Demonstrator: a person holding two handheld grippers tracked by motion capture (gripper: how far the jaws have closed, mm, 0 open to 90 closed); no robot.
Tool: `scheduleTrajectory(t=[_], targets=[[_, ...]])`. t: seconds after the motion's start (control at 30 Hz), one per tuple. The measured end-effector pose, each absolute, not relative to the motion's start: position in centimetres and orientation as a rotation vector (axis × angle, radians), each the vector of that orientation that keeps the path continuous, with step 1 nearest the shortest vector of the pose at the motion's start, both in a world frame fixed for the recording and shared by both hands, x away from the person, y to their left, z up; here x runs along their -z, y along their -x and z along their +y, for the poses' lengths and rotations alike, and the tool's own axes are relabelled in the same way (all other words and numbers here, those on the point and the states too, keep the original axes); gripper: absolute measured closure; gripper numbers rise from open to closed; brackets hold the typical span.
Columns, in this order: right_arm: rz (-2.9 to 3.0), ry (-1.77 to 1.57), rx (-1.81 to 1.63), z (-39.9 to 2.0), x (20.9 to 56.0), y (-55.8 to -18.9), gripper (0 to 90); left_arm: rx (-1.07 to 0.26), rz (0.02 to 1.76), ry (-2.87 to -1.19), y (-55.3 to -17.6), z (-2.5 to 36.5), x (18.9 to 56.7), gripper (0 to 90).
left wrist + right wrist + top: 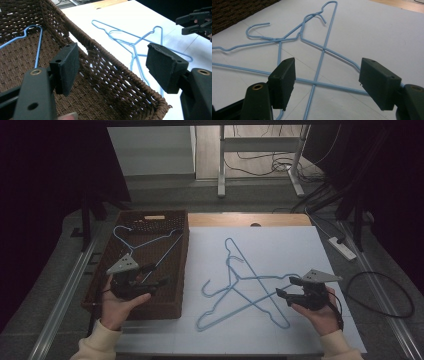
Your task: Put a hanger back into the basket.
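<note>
Leftmost, a brown wicker basket (175,265) sits on the desk (300,250), with one blue wire hanger (145,242) lying inside it, beyond the left gripper (159,279). Left gripper is held over the basket's near half by the left hand (117,302); jaws wide apart, nothing between them. In the left gripper view one pad (67,67) hangs over the woven floor and the other pad (165,66) over the white sheet just outside the basket's right wall (120,67), so the jaws straddle that wall without touching it.

To the right of the left gripper, on the white sheet, two more blue wire hangers (240,285) lie crossed over one another, flat on the desk, between the two grippers. Their wires overlap at several points; hooks point towards the basket side and the far edge.

Right gripper (289,287) is held by the right hand (320,312) just beside the crossed hangers' right end, low over the sheet. Jaws wide apart, empty. In the right gripper view the crossing wires (317,75) lie directly ahead between the two pads (283,80), not touched by either.
</note>
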State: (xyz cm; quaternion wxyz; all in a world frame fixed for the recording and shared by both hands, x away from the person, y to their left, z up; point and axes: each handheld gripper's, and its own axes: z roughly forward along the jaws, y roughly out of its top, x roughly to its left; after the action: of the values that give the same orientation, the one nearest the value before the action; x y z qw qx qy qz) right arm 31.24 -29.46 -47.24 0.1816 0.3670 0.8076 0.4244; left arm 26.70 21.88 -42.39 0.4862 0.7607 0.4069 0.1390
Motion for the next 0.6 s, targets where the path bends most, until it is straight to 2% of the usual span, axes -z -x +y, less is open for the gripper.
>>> scheduleTrajectory(t=[0.6], targets=[[2.281,-1.02,-1.203,-29.4,47.0,-30.9,30.1,-0.362,0.962,-1.87,-26.3,20.6,42.9,27.6]])
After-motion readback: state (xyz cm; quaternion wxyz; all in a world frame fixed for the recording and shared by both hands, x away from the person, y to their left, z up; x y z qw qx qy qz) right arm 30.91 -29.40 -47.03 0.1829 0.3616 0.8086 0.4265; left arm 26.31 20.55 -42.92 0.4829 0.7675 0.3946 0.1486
